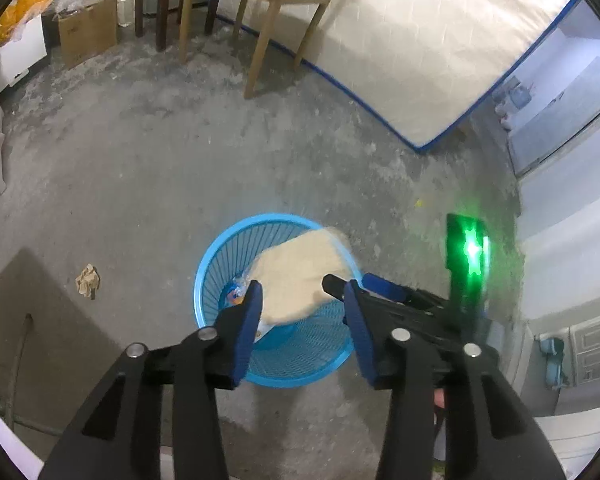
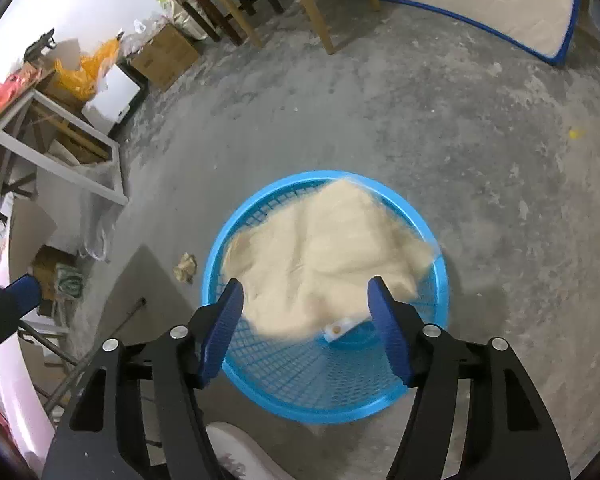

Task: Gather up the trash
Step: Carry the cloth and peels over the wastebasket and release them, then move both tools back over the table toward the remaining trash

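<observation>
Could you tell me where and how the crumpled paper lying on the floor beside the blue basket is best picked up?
Grip the crumpled paper across its bunched middle, coming straight down from above. It lies loose on the floor, apart from the basket, with nothing over it. Its wad shape has raised folds for open tongs to close on. The left tongs are likely nearer.

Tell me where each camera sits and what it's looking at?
Left wrist: sits on the left tool, looking down at the blue basket; the right tool pokes in.
Right wrist: sits on the right tool, above the basket; a shoe shows.
Both share the basket, the beige paper and a crumpled scrap.
</observation>
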`<state>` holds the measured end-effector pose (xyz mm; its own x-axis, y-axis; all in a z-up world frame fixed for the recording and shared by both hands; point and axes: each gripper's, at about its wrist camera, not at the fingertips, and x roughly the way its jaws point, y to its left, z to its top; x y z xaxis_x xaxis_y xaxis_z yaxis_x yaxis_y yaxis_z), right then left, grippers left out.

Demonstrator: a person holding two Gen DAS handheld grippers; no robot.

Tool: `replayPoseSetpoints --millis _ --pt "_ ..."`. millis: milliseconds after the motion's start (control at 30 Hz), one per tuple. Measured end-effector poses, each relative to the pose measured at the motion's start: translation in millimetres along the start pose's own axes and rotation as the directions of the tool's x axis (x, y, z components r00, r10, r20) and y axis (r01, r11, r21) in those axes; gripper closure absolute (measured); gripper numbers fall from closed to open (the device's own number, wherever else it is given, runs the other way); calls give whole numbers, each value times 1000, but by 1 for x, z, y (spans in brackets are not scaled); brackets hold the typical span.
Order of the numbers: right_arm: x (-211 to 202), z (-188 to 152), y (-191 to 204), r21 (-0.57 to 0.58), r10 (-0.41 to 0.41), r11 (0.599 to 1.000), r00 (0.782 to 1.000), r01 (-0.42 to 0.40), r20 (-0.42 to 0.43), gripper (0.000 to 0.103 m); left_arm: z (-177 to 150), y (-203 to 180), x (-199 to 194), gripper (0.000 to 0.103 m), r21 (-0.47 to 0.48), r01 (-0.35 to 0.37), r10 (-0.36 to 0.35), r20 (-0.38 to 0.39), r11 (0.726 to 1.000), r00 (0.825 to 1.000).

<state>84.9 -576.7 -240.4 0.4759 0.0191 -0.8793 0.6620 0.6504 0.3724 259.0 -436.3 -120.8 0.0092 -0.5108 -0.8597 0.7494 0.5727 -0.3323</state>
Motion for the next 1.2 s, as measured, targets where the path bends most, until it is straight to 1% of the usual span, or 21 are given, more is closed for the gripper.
replayPoseSetpoints --millis 100,200,267,300,367,400,433,500,567,667,700,767,800,900,933,967,1000,1033,1100,1133,1200 --pt "-8 -3 1 14 10 1000 1000 -11 19 40 -5 -1 -18 58 13 8 -9 25 1000 1000" --pt "-21 -9 2 0 11 1000 999 -11 40 40 -13 -3 -43 55 36 18 -20 50 999 999" --pt "-34 -16 5 -23 -1 1000 998 3 61 40 -22 -3 -65 53 57 22 -25 69 998 997" --pt "-39 -18 6 -35 0 999 998 3 69 40 -30 -3 -84 51 74 20 -27 84 997 996" --pt "-55 -25 9 -56 -2 998 996 6 86 40 -44 1 -111 49 88 1 -11 114 996 993" --pt "-62 -29 11 -67 7 998 996 -1 93 40 -53 3 -127 47 92 -11 -1 133 996 991" --pt "-74 -35 14 -81 25 997 994 -17 102 40 -66 7 -150 45 94 -33 18 158 995 987" --pt "-91 -45 22 -107 61 993 992 -49 109 40 -92 12 -183 34 92 -53 34 199 994 979" --pt "-106 -57 33 -142 106 986 989 -91 107 40 -129 18 -221 30 70 -64 44 254 995 966" --pt "-125 -77 57 -200 183 966 980 -165 78 40 -189 31 -262 28 6 -79 73 312 997 947" --pt "-130 -83 68 -223 212 955 975 -194 60 40 -209 36 -272 28 -20 -92 93 328 996 940" --pt "-138 -94 91 -269 254 933 967 -237 31 40 -254 46 -293 28 -83 -129 151 362 988 920" --pt "-142 -101 106 -299 277 918 961 -261 13 40 -279 52 -305 28 -117 -150 184 380 982 907" --pt "-152 -117 147 -359 352 869 935 -342 -39 39 -327 61 -329 28 -194 -214 277 402 957 873" --pt "-154 -124 162 -376 375 850 925 -369 -61 39 -345 66 -339 28 -224 -234 310 415 946 855" --pt "-156 -132 180 -395 406 823 909 -407 -92 39 -361 71 -348 28 -256 -243 335 426 936 841" --pt "-157 -140 200 -417 432 793 893 -444 -128 39 -371 74 -354 28 -276 -245 347 430 929 833" --pt "-158 -146 213 -433 448 771 881 -467 -153 39 -387 82 -364 28 -309 -240 364 446 920 818" --pt "-156 -162 251 -471 484 703 844 -532 -232 39 -400 92 -373 28 -346 -232 382 468 909 797" --pt "-153 -171 273 -485 498 664 821 -569 -280 39 -408 100 -378 28 -372 -226 395 478 900 784" --pt "-149 -183 302 -501 502 624 799 -600 -331 39 -418 117 -381 28 -433 -202 415 480 878 773"
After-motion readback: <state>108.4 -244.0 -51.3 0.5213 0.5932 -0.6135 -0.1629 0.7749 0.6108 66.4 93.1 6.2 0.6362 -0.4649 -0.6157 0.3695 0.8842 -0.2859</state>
